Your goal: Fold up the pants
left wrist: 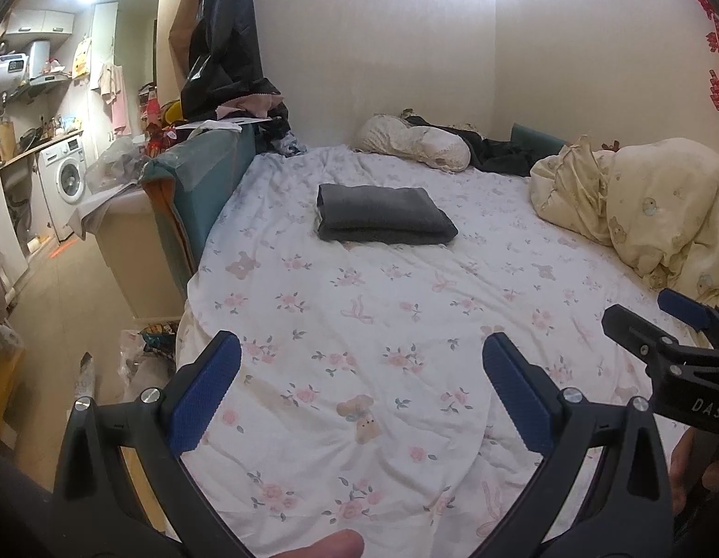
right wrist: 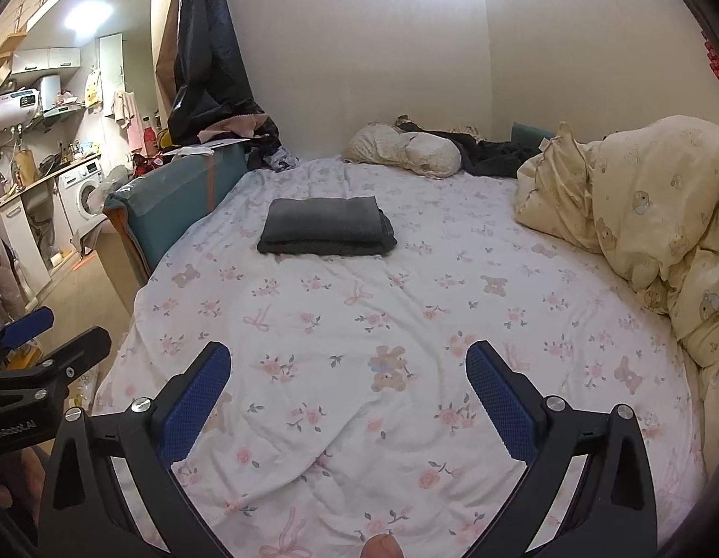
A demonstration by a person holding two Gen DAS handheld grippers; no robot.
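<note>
Dark grey pants (left wrist: 382,216) (right wrist: 326,227) lie folded into a neat rectangle on the floral bed sheet (left wrist: 359,325) (right wrist: 359,316), toward the bed's far half. My left gripper (left wrist: 361,348) hovers open above the near part of the bed, well short of the pants, with nothing between its blue pads. My right gripper (right wrist: 347,355) is likewise open and empty over the near sheet. Each gripper shows at the edge of the other's view: the right gripper (left wrist: 656,321) at the right, the left gripper (right wrist: 57,328) at the left.
A cream duvet (left wrist: 647,214) (right wrist: 638,214) is bunched along the bed's right side. A pillow (left wrist: 415,142) (right wrist: 405,149) and dark clothes lie by the far wall. A teal headboard panel (left wrist: 196,186) borders the left edge, with a washing machine (left wrist: 64,179) beyond.
</note>
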